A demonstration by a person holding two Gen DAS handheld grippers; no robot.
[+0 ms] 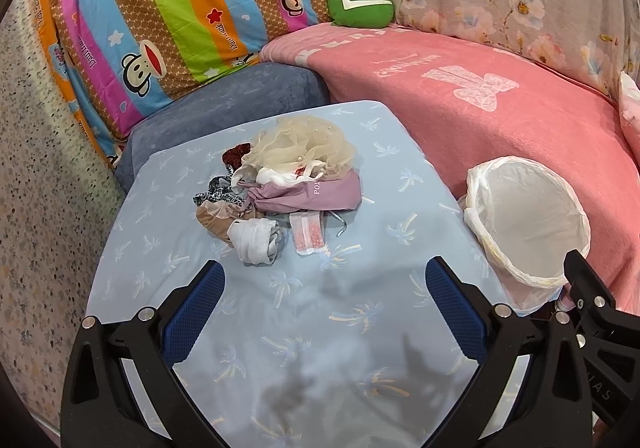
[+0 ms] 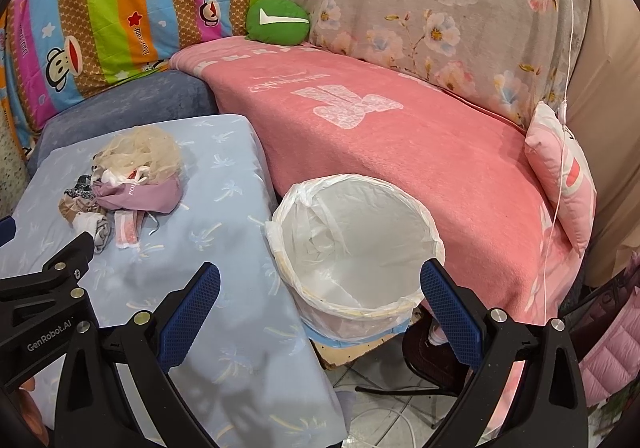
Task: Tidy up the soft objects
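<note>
Heap of soft items (image 1: 280, 183), cream tulle (image 1: 304, 143) uppermost

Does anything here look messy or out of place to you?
Yes: a jumbled pile of soft items, with cream tulle, a mauve pouch and a rolled white sock, lies heaped on the blue palm-print cloth. The lined bin beside it looks empty. Nothing seems spilled or damaged.

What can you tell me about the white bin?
The bin is round and upright, lined with a thin white plastic bag folded over its rim. Inside it looks empty. It stands on the floor between the blue table and the pink blanket, close against both. Neither gripper touches it.
</note>
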